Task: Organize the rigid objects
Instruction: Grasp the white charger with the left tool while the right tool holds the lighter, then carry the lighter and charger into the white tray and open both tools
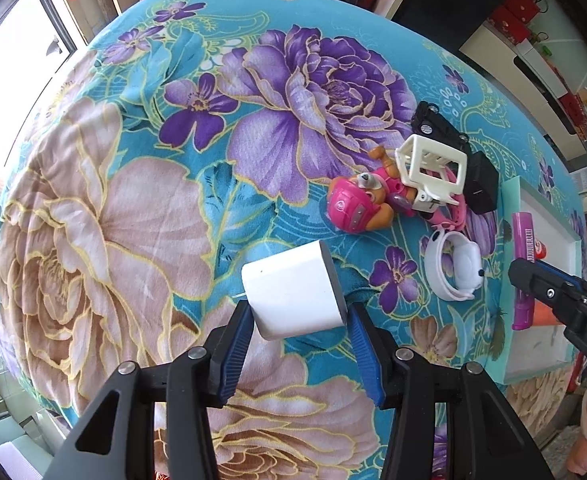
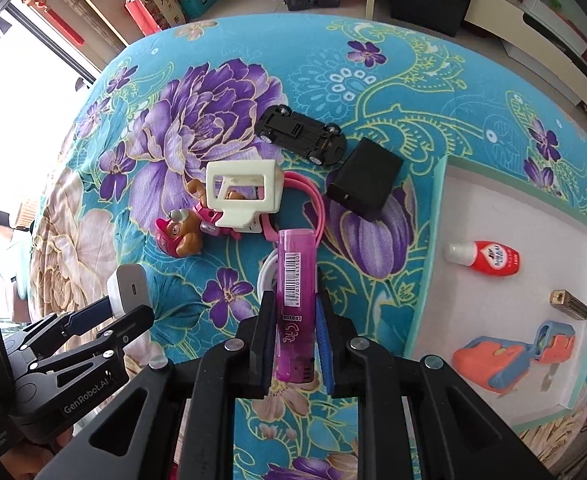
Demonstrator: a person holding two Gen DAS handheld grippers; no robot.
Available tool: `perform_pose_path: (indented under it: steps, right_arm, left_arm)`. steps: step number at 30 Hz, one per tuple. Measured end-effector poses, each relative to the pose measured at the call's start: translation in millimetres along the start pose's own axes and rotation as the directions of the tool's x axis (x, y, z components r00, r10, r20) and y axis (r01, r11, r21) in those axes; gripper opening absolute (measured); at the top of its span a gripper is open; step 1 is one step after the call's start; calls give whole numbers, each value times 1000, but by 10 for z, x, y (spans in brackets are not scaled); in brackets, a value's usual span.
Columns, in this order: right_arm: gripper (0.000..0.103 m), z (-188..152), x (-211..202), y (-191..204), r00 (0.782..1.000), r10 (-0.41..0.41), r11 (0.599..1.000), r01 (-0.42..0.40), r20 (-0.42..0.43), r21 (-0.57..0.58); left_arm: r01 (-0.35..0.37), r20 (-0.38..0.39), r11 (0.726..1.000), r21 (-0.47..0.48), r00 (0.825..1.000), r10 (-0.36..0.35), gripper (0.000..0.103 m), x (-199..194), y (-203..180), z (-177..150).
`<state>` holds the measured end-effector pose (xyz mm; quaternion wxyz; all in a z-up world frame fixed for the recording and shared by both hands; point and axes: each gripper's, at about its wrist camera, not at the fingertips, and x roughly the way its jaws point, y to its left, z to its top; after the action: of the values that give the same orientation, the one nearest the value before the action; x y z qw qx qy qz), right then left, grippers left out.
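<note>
Left gripper: jaws clamp one white charger, above the surface.
Right gripper: jaws clamp one purple lighter, left of the tray.
Tray: three items; bare floor at its far end.
Pile left of tray: one car, one black charger, one white frame, one pup.

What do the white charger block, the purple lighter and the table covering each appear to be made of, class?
White charger block: likely hard plastic, smooth matte faces, crisp rounded edges.
Purple lighter: probably translucent glossy plastic, with a printed barcode label.
Table covering: soft printed fabric, seemingly plush; its surface looks fuzzy and lies in shallow folds.
</note>
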<state>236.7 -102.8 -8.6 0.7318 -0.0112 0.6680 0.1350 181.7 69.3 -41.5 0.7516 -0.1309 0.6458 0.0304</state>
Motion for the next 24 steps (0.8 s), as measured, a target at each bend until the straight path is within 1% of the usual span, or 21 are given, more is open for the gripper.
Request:
perform_pose_path:
  steps: [4,11,15,18,24]
  right_arm:
    - [19,-111,-353,-255,999,-11,1000,10,46,24]
    - [19,-396,-788,-913,995,-54,993,45,88,105]
    - [19,-615,-911,-1322,993,-74,985,58,93,161]
    - [19,-775,-966,-1628,993,-83,977,63,89,203]
    - [19,-1038,-930,-2176,993,-91,959,68,71,276]
  left_arm:
    - [12,25,999,35,1000,-13,52,-200,-280,-75]
    - [33,47,991,129,998,-39,52,-433,-933,-283]
    - [54,34,982,181,998,-61,52,-426,-1316,-443]
    - [59,17,972,226,998,-65,52,-354,-1629,-584]
    - [67,-22,951,303,998,-63,52,-130,-2153,-790]
